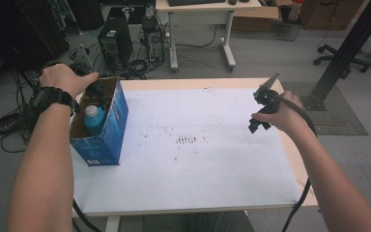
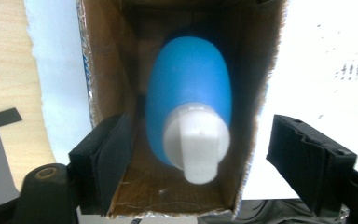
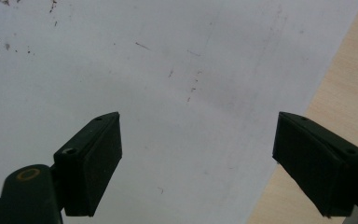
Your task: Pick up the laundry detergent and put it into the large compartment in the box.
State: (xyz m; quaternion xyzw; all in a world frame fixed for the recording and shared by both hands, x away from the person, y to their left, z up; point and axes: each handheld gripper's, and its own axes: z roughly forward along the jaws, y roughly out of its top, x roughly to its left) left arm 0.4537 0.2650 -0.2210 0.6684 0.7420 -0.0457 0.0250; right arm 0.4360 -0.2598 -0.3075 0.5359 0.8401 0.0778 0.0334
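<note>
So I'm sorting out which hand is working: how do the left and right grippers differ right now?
The left gripper hangs over the box, jaws straddling the blue bottle without touching it; the right gripper hovers over the bare white sheet with nothing between its jaws. Both are open.
</note>
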